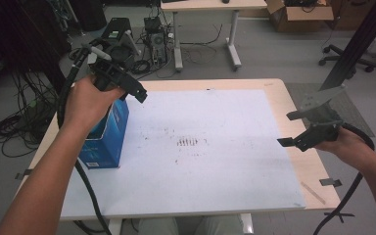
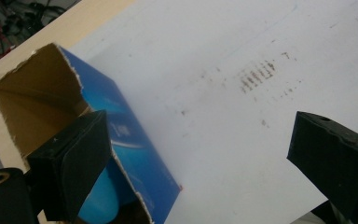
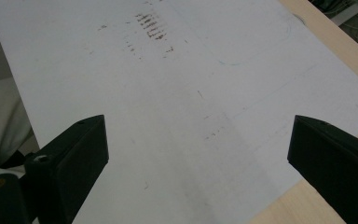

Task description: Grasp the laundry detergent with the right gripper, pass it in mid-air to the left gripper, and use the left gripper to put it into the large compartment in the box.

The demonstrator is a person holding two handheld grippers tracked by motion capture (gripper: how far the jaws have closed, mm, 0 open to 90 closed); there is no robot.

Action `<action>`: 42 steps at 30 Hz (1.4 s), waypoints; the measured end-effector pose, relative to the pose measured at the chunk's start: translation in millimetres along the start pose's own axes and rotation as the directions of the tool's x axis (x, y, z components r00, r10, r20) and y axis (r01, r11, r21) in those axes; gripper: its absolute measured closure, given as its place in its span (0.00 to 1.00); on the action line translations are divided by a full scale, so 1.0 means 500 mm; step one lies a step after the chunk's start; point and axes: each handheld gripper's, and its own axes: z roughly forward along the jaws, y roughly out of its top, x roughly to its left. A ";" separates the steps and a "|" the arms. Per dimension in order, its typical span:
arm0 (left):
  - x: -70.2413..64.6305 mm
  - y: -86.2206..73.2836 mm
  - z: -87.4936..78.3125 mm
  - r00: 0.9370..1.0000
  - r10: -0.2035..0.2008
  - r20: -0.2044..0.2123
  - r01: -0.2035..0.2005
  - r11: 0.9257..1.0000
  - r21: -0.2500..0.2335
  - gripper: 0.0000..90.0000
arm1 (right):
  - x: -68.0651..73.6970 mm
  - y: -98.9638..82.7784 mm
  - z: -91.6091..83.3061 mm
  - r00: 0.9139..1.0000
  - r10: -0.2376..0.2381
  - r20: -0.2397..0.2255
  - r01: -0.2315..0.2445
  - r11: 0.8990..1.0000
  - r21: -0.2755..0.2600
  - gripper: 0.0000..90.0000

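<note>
The left hand-held gripper (image 1: 127,88) is at about ten o'clock over the table (image 1: 279,98), raised above the blue box (image 1: 111,131), and its jaws stand wide apart with nothing between them. In the left gripper view the box is just under the left jaw, its torn top open so the brown inside and something blue within it are visible. The box stands upright on the white sheet (image 1: 200,147) near the nine o'clock edge of the table. The right hand-held gripper (image 1: 298,128) is at about three o'clock, over the edge of the white sheet, also with wide jaws and holding nothing. Brown marks (image 1: 188,142) are on the middle of the sheet.
</note>
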 end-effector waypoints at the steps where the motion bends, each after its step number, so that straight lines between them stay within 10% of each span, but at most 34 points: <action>1: -0.004 0.004 0.001 1.000 0.009 0.001 -0.009 1.000 0.000 0.07 | 0.000 0.000 0.000 1.000 0.000 0.001 0.000 1.000 0.000 0.05; 15: -0.055 0.041 0.026 0.992 0.118 0.046 -0.118 0.993 0.005 0.07 | -0.002 0.004 -0.009 1.000 0.001 0.004 -0.001 1.000 0.009 0.05; 22: -0.079 0.051 0.037 0.979 0.190 0.079 -0.192 0.981 0.016 0.07 | -0.002 0.010 -0.007 1.000 0.000 -0.001 0.000 1.000 0.022 0.05; 42: -0.157 0.086 0.056 0.911 0.383 0.155 -0.387 0.922 -0.008 0.07 | -0.002 0.034 0.004 1.000 -0.012 -0.014 0.012 1.000 0.029 0.05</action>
